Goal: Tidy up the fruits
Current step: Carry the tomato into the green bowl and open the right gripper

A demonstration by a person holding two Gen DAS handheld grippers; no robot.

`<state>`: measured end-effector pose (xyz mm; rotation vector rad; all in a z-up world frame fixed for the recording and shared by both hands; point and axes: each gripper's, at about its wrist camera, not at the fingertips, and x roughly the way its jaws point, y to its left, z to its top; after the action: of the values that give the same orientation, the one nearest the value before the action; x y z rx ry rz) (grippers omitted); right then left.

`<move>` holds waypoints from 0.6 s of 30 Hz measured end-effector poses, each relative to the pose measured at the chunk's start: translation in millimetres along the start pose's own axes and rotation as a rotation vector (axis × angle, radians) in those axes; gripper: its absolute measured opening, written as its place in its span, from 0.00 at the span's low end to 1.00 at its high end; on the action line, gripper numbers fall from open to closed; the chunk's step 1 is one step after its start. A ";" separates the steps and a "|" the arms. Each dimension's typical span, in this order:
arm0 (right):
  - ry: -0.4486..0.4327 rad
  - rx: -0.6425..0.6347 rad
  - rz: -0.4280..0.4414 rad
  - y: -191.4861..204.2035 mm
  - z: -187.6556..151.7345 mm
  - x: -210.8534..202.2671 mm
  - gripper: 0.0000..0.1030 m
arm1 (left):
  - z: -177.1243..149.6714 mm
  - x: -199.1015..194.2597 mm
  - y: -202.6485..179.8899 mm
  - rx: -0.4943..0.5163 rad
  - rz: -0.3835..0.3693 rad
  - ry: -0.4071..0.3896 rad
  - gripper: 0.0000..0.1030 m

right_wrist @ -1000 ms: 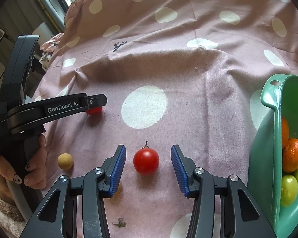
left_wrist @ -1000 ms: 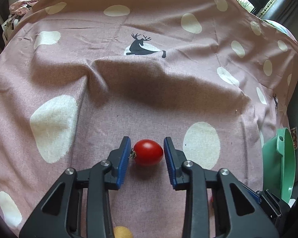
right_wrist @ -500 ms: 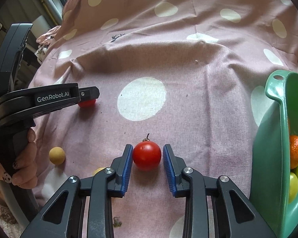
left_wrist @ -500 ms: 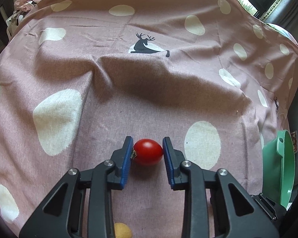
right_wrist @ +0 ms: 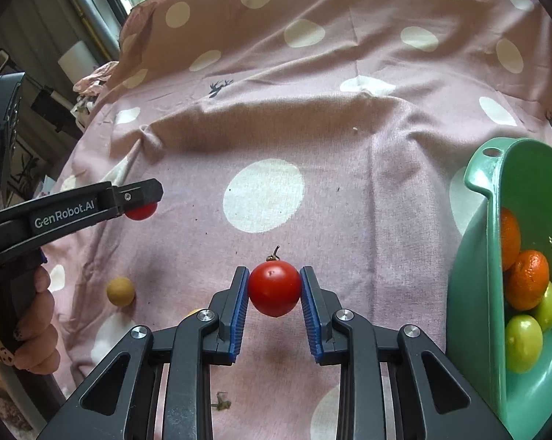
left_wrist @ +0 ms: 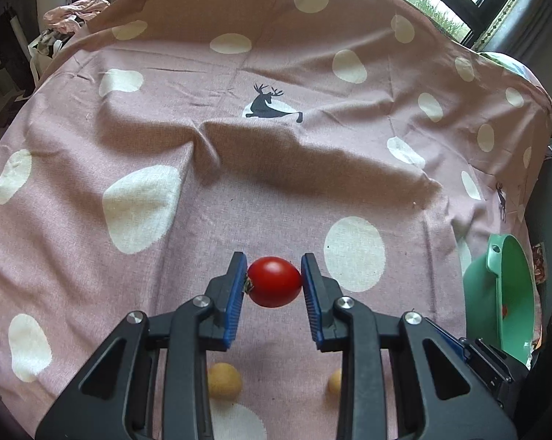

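Covering the whole surface, a pink spotted cloth (left_wrist: 276, 168) bears a green bowl (right_wrist: 485, 256) of fruit at its right edge. Left claw (left_wrist: 274, 281): blue pads clamped on an oval red tomato (left_wrist: 274, 281), held clear of the cloth. Right claw (right_wrist: 274, 288): jaws pressed tight against a round stemmed tomato (right_wrist: 274, 288). Two small yellow fruits (left_wrist: 223, 380) lie beneath the left claw.

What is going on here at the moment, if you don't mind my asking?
A person is sorting fruit with two handheld grippers. The left gripper is shut on one red tomato, and the right gripper is shut on another tomato. A green bowl on the right already holds oranges and green fruit; small yellow fruits remain on the spotted cloth.
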<state>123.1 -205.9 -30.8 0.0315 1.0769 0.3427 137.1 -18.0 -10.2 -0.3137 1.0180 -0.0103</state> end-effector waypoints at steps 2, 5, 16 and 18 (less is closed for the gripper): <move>-0.014 0.004 0.010 -1.4 0.6 -6.3 0.29 | -4.4 -11.1 -3.1 0.001 -0.011 -0.018 0.29; -0.039 0.010 0.019 -3.7 1.4 -17.3 0.29 | -10.6 -28.3 -9.2 0.000 -0.019 -0.050 0.29; -0.135 0.044 0.031 -15.6 1.5 -56.4 0.29 | -32.3 -74.7 -32.7 0.002 -0.058 -0.128 0.29; -0.149 0.052 0.035 -17.7 1.7 -62.1 0.29 | -35.9 -79.6 -37.2 0.005 -0.069 -0.134 0.29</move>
<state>102.7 -240.4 19.9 0.1209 0.9381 0.3385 70.0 -50.4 48.6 -0.3407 0.8734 -0.0537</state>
